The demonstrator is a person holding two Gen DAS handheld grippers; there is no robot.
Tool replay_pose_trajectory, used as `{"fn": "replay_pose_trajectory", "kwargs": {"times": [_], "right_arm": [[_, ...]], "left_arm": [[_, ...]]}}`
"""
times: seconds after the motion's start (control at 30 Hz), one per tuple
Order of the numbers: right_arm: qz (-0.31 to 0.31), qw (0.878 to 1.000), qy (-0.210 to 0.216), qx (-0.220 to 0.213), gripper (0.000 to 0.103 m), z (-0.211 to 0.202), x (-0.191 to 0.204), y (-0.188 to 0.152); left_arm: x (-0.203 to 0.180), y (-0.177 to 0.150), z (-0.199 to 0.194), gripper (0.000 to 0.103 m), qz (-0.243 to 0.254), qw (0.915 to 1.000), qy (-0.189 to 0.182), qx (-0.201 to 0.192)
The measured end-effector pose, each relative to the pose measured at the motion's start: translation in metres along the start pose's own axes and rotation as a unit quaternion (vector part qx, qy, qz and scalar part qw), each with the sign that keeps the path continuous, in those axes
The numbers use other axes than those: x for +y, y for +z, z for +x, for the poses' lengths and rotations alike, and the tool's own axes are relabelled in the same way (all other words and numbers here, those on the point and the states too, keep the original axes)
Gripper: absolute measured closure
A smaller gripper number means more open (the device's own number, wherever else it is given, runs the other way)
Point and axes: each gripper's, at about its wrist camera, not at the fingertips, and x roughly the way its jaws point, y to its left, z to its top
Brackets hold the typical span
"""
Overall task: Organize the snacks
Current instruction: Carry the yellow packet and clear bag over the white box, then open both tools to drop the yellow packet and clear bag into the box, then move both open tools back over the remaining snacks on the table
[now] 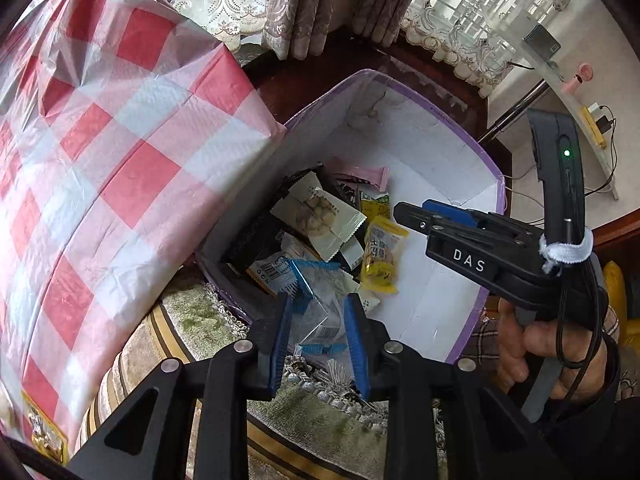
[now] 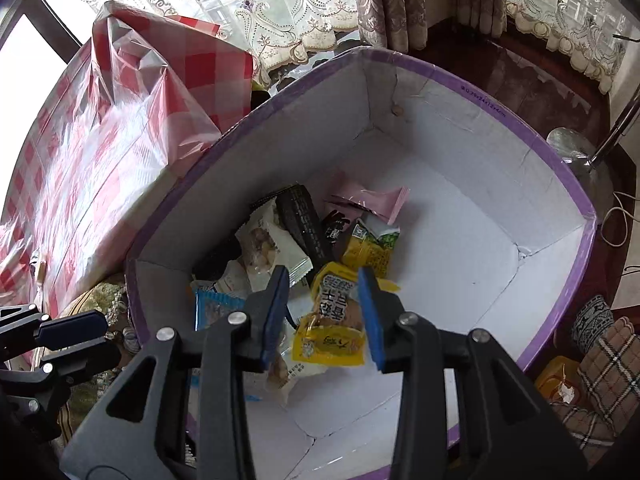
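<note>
A white box with a purple rim point(image 1: 440, 128) point(image 2: 552, 168) holds a pile of several snack packets. My left gripper point(image 1: 318, 312) hovers at the box's near edge, its blue fingers closed on a clear packet with blue ends point(image 1: 320, 312). My right gripper point(image 2: 324, 312) is open over the box, its fingers either side of a yellow snack packet point(image 2: 332, 328) without gripping it. The same yellow packet point(image 1: 382, 256) lies in the box in the left wrist view, where the right gripper point(image 1: 412, 216) comes in from the right. A beige packet point(image 1: 320, 216) point(image 2: 272, 248) tops the pile.
A large red-and-white checked plastic bag point(image 1: 112, 152) point(image 2: 100, 160) stands left of the box. A green fringed cloth point(image 1: 200, 320) lies under the box's near edge. Lace curtains point(image 2: 280, 8) hang behind. Cushions point(image 2: 600, 360) sit at the right.
</note>
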Motion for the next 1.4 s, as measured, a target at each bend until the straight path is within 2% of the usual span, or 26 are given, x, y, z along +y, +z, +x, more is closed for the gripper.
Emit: {"fn": "replay_pose_trajectory", "kwargs": {"times": [0.13,0.33,0.5,0.8,0.9,1.03,1.3,1.4], "right_arm": [[-0.002,1.000,0.004,-0.008,0.062,-0.006,0.006,0.005],[-0.031,0.999,0.020,-0.018,0.055,-0.014,0.038,0.010],[-0.061,0.997,0.031,-0.024,0.048,-0.020,0.072,0.011],[-0.132,0.990,0.052,-0.014,0.041,-0.026,0.133,-0.003],[-0.160,0.986,0.054,-0.011,0.038,-0.026,0.150,-0.007],[-0.180,0.982,0.057,-0.008,0.035,-0.027,0.169,-0.009],[-0.233,0.970,0.065,0.004,0.031,-0.025,0.216,-0.021],[-0.256,0.964,0.067,0.006,0.029,-0.024,0.233,-0.026]], "left_arm": [[0.011,-0.004,-0.011,0.067,-0.017,0.9996,0.005,-0.020],[0.030,-0.010,-0.033,0.066,-0.044,0.9968,0.029,-0.060],[0.056,-0.023,-0.055,0.064,-0.075,0.9911,0.055,-0.095],[0.105,-0.062,-0.088,0.058,-0.138,0.9788,0.072,-0.132],[0.128,-0.083,-0.101,0.054,-0.173,0.9707,0.081,-0.146],[0.163,-0.117,-0.117,0.053,-0.231,0.9549,0.095,-0.160],[0.229,-0.189,-0.139,0.050,-0.330,0.9185,0.142,-0.165],[0.254,-0.213,-0.140,0.048,-0.375,0.9021,0.138,-0.163]]}}
